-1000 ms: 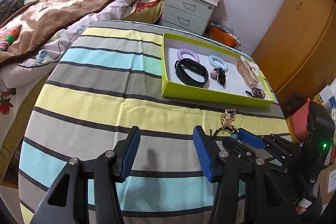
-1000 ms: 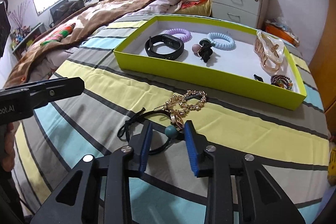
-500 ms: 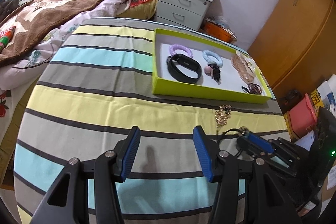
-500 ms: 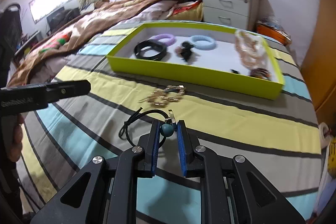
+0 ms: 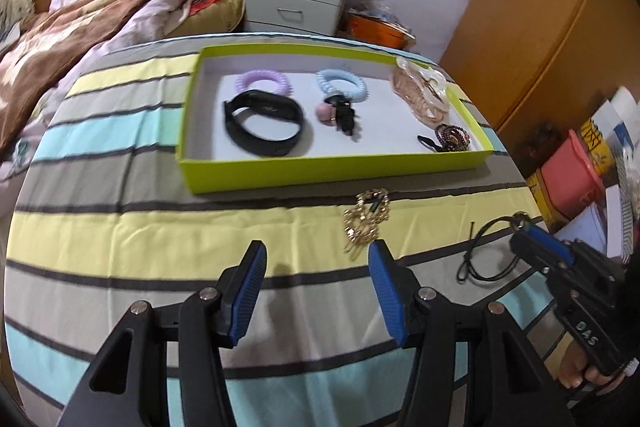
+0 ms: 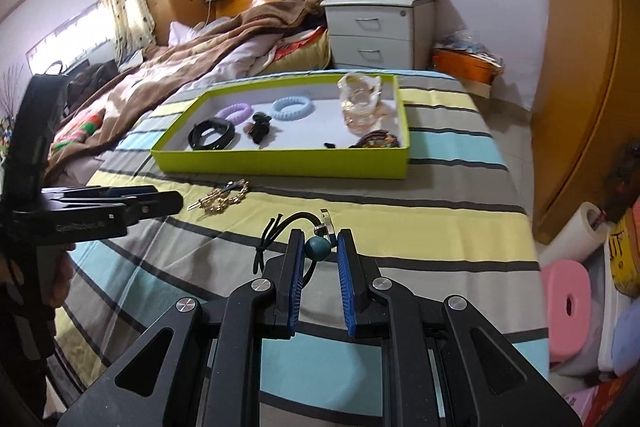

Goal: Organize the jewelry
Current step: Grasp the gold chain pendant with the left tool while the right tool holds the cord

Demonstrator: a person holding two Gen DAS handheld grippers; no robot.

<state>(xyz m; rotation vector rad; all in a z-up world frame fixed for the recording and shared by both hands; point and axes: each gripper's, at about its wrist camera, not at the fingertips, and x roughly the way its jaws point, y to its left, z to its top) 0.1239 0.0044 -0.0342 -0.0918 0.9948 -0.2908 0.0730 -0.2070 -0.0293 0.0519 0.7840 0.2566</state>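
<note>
My right gripper (image 6: 318, 247) is shut on the teal bead of a black cord necklace (image 6: 280, 227) and holds it just above the striped cloth; the cord also shows in the left wrist view (image 5: 486, 251). A gold chain (image 5: 366, 219) lies on the cloth in front of the lime-green tray (image 5: 332, 169). My left gripper (image 5: 316, 291) is open and empty, just short of the gold chain. In the tray lie a black band (image 5: 262, 123), purple (image 5: 262, 83) and blue (image 5: 340, 85) coil ties, a pink-and-black tie (image 5: 338, 111), a peach bracelet (image 5: 420, 93) and a dark beaded bracelet (image 5: 452, 137).
The striped cloth (image 5: 120, 227) covers the table. A bed with a brown blanket (image 6: 180, 67) lies to the left, a white nightstand (image 6: 376, 31) behind. A wooden wardrobe (image 6: 580, 87) and floor clutter, including a pink stool (image 6: 568, 303), stand to the right.
My right gripper closed on the teal bead and pulled the black cord necklace away from the gold chain, to the right. My left gripper stayed open and moved closer to the tray.
</note>
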